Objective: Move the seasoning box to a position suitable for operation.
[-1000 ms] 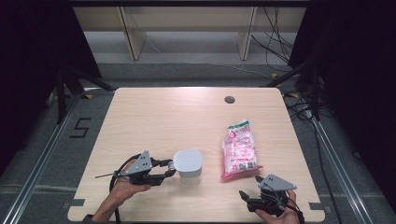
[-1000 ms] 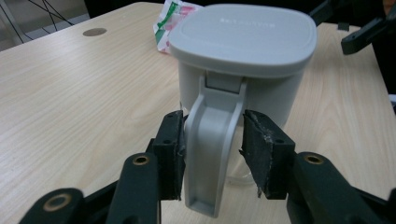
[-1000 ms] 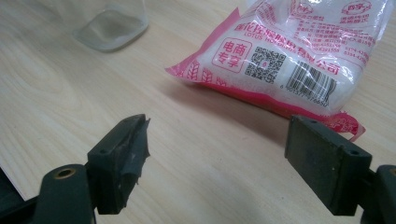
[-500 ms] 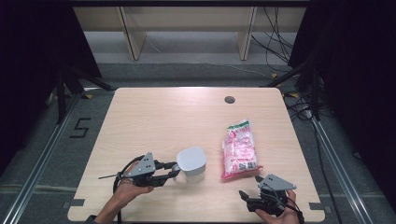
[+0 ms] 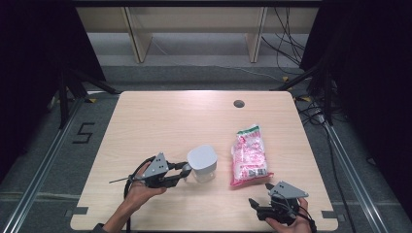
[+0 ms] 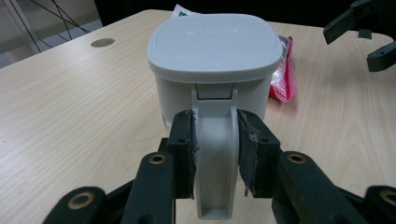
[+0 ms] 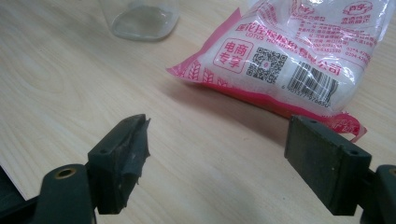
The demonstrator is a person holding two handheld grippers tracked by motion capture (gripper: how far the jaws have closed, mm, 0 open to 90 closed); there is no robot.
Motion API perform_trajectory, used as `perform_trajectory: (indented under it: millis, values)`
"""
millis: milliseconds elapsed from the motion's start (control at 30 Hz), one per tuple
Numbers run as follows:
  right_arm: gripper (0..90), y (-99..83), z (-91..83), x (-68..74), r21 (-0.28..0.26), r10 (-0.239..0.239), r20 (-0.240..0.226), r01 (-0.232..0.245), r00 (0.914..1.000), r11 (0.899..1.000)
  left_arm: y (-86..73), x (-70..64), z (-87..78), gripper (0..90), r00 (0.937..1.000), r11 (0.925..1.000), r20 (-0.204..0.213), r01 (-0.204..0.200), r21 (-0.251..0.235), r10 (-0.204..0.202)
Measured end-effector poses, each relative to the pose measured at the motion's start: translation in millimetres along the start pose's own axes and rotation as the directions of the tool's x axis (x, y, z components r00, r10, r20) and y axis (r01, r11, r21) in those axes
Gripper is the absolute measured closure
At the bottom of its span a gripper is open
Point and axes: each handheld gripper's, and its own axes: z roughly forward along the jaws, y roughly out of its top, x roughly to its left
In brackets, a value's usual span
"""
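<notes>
Hidden, cropped and unreadable parts around the lidded jug and the bag.

In the left gripper view, the grey plastic handle (image 6: 214, 154) of the white lidded plastic jug (image 6: 215, 60) runs off the bottom edge, and the raised lettering on the lid is too faint to read. The jug hides most of the pink and clear plastic bag of white grains (image 6: 282, 70) there. In the right gripper view, the bag (image 7: 289, 51) is cut by the top and right edges, and the jug's clear base (image 7: 140, 16) by the top edge. In the high view, the bag's print (image 5: 248, 158) is too small to read, and the person's forearms leave the bottom edge of the light wooden counter (image 5: 165, 121).
</notes>
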Motion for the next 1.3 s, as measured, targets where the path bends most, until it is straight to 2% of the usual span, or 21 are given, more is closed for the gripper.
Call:
perform_trajectory:
  millis: [33, 100, 133, 233, 267, 367, 433, 567, 667, 700, 800, 900, 933, 1000, 1067, 1100, 1133, 1200, 1233, 1267, 1300]
  values:
    - [22.5, 0.0, -0.4, 2.0, 0.016, 0.033, -0.01, -0.033, 0.9994, 0.999, 1.2, 2.3, 0.0, 68.2, 0.9997, 0.9997, 0.004, -0.024, 0.01, 0.024]
    - [22.5, 0.0, 0.6, 1.1, 0.006, 0.008, -0.004, -0.008, 1.0, 1.0, 1.4, 2.4, 2.5, 68.2, 1.0, 1.0, -0.002, 0.0, 0.002, 0.0]
    - [22.5, -0.1, 0.9, 0.7, 0.001, -0.003, -0.002, 0.003, 1.0, 1.0, 2.0, 4.0, 3.2, 68.2, 0.9999, 0.9999, -0.003, -0.011, 0.003, 0.011]
    - [22.5, -0.3, 1.2, 2.5, 0.003, 0.031, -0.011, -0.031, 0.9995, 1.0, 3.1, 6.4, 6.9, 68.2, 0.9998, 0.9999, -0.015, -0.016, 0.005, 0.016]
    - [22.4, 0.1, 1.6, -0.2, 0.001, 0.001, -0.006, -0.001, 1.0, 1.0, 3.5, 6.7, 7.9, 68.1, 0.9999, 1.0, -0.015, -0.007, 0.005, 0.008]
    - [22.5, -0.3, 0.3, 2.1, 0.01, 0.018, -0.007, -0.018, 0.9998, 1.0, 4.1, 11.3, 10.6, 67.8, 0.9999, 0.9999, -0.005, -0.011, -0.001, 0.011]
    - [22.5, -0.1, 0.3, 1.3, 0.006, 0.011, -0.004, -0.011, 0.9999, 1.0, 3.6, 11.9, 11.5, 67.6, 1.0, 1.0, -0.003, 0.002, -0.006, -0.002]
    - [22.5, -0.4, 1.0, 0.2, 0.001, -0.002, -0.002, 0.002, 1.0, 1.0, 4.0, 16.1, 11.1, 65.8, 0.9997, 1.0, -0.026, -0.002, -0.005, 0.002]
    - [22.5, -0.2, 1.5, 0.4, 0.004, 0.011, -0.02, -0.011, 0.9997, 1.0, 3.3, 19.3, 11.1, 64.0, 0.999, 1.0, -0.044, 0.0, -0.005, 0.0]
    - [22.5, -0.3, 0.9, 0.7, 0.006, 0.007, -0.009, -0.007, 0.9999, 1.0, 3.0, 20.9, 11.1, 62.4, 0.9987, 0.9999, -0.05, 0.013, -0.003, -0.014]
    - [22.5, -0.5, 1.4, 0.4, 0.002, 0.004, -0.006, -0.004, 1.0, 1.0, 4.0, 23.5, 13.5, 60.8, 0.9978, 1.0, -0.066, 0.006, -0.004, -0.006]
    - [22.4, -0.1, 1.2, 0.7, 0.002, 0.003, -0.003, -0.003, 1.0, 1.0, 5.1, 26.1, 15.2, 60.2, 0.9979, 0.9999, -0.063, -0.011, -0.005, 0.011]
    - [22.5, -0.3, 1.0, 1.3, 0.005, 0.008, -0.005, -0.008, 1.0, 1.0, 4.9, 25.9, 15.7, 60.0, 0.9969, 0.9999, -0.078, 0.013, -0.004, -0.013]
    - [22.5, -0.4, 1.1, 0.5, 0.0, 0.0, -0.001, 0.0, 1.0, 1.0, 5.0, 27.1, 16.5, 59.1, 0.996, 0.9999, -0.088, 0.014, -0.009, -0.015]
    - [22.4, -0.4, 1.6, 0.2, 0.002, 0.0, -0.003, 0.0, 1.0, 1.0, 6.0, 29.9, 14.1, 58.2, 0.9953, 0.9998, -0.095, -0.017, 0.005, 0.018]
    - [22.4, -0.4, 1.2, 0.7, 0.002, 0.005, -0.005, -0.005, 1.0, 1.0, 5.0, 28.3, 13.8, 57.3, 0.9946, 0.9997, -0.102, 0.022, -0.001, -0.022]
    - [22.5, -0.5, 1.1, 0.5, -0.002, -0.002, -0.001, 0.002, 1.0, 1.0, 5.2, 29.9, 13.0, 57.3, 0.9945, 1.0, -0.104, 0.004, 0.003, -0.004]
    - [22.5, -0.6, 2.0, -0.2, 0.0, 0.005, -0.02, -0.005, 0.9998, 1.0, 4.3, 30.6, 12.5, 57.4, 0.9924, 0.9998, -0.121, 0.019, 0.007, -0.018]
    - [22.5, -0.5, 1.6, 0.2, 0.006, 0.008, -0.013, -0.008, 0.9999, 1.0, 3.6, 31.2, 11.9, 57.8, 0.9911, 0.9997, -0.132, 0.019, 0.015, -0.017]
    - [22.5, -0.6, 2.0, -0.1, -0.005, 0.004, -0.009, -0.004, 0.9999, 1.0, 3.0, 33.1, 11.9, 58.3, 0.9912, 0.9998, -0.132, -0.001, 0.018, 0.003]
    - [22.5, -0.4, 1.3, 0.5, 0.004, 0.004, -0.01, -0.004, 0.9999, 1.0, 2.1, 32.7, 11.8, 58.7, 0.9904, 0.9995, -0.137, 0.022, 0.021, -0.019]
